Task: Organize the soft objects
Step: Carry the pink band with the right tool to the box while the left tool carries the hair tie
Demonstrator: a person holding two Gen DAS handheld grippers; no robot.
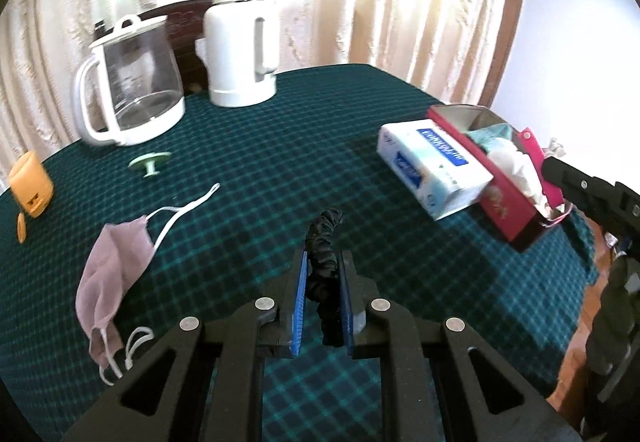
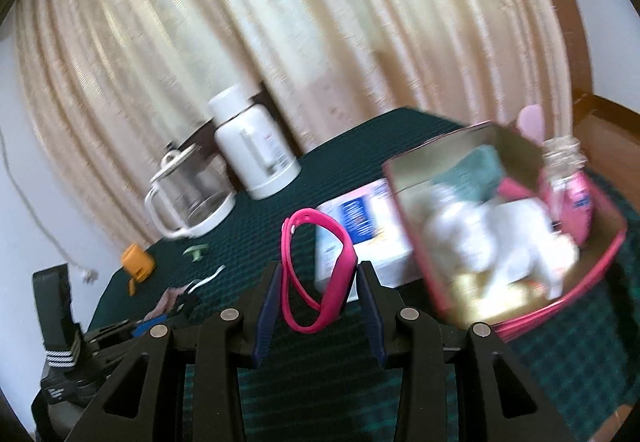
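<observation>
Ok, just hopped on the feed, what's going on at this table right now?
A person is sorting soft items with two handheld grippers. The left gripper is shut on a black scrunchie, above the checked tablecloth. The right gripper holds a pink band close to the open red tin, which already has white and teal soft things inside. A pink face mask lies on the cloth, not yet picked up.

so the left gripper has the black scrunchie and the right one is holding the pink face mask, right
Not quite. The left gripper does pinch the black scrunchie, but the right gripper holds a pink wristband, as the right wrist view shows. The pink face mask lies on the table.
</observation>
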